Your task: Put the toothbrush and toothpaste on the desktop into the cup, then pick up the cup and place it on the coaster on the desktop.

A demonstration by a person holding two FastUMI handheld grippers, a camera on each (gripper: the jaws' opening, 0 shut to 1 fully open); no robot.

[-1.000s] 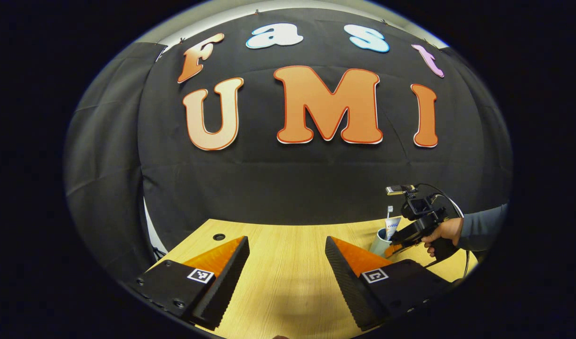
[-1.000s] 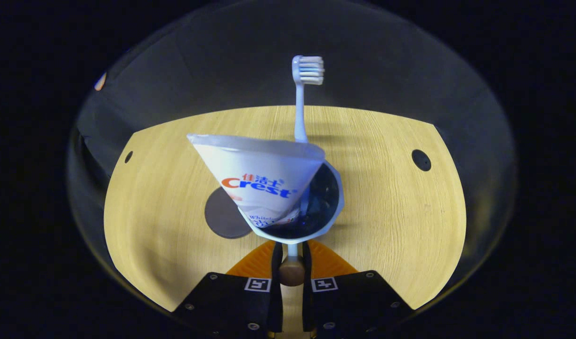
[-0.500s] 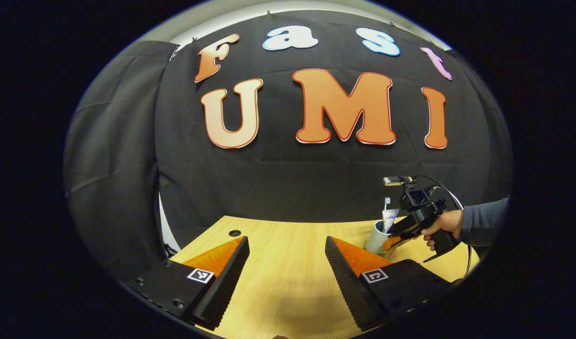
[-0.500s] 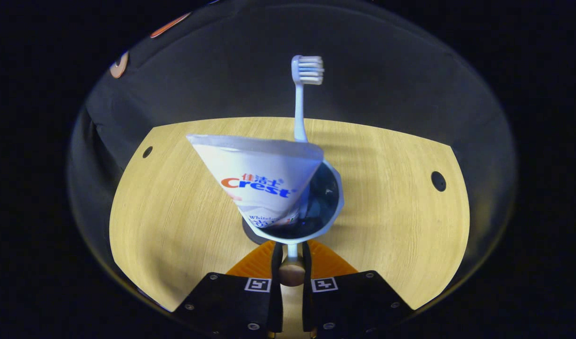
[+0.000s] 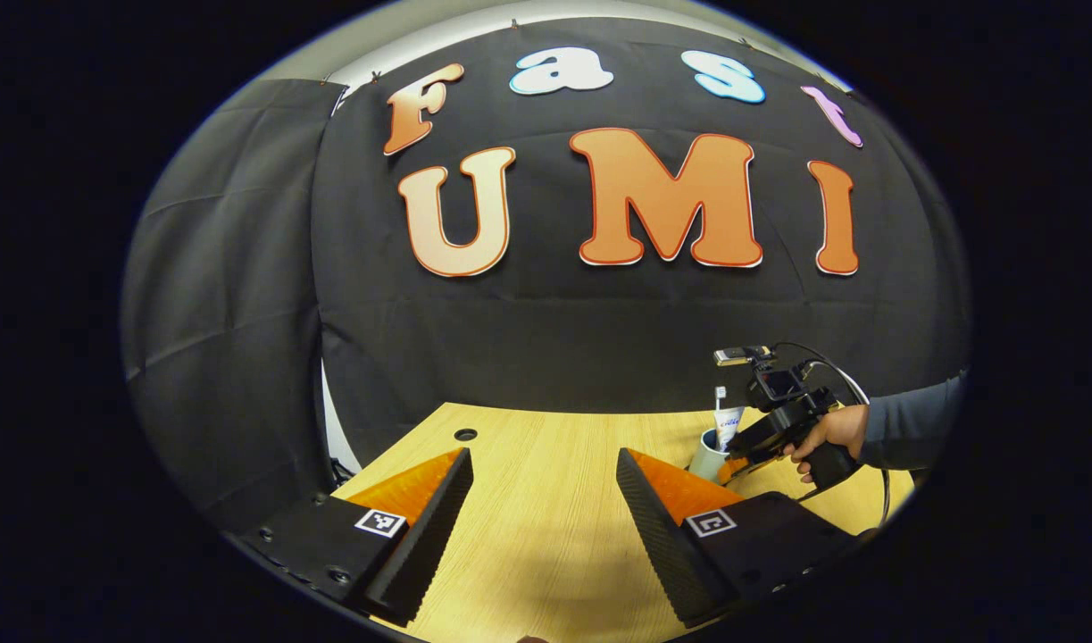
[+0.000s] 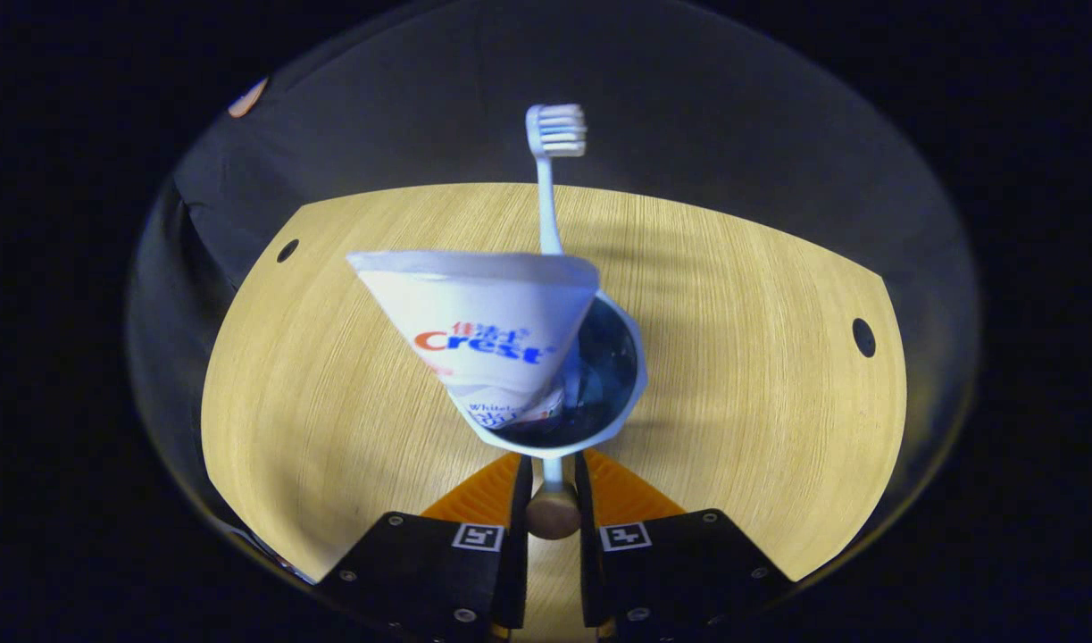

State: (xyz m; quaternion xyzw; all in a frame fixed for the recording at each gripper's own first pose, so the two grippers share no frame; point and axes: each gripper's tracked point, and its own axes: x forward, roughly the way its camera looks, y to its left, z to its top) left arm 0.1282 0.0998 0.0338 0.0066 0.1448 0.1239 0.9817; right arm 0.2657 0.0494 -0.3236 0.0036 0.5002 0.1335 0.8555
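Right gripper view: right tool clamped on cup handle | cup over tabletop, holding toothpaste and upright toothbrush | left gripper view: left tool open, empty, above tabletop; cup far right, hand on right tool.

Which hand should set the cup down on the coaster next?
Right. Its tool is shut on the cup handle, toothbrush and toothpaste inside. The left tool is open, apart.
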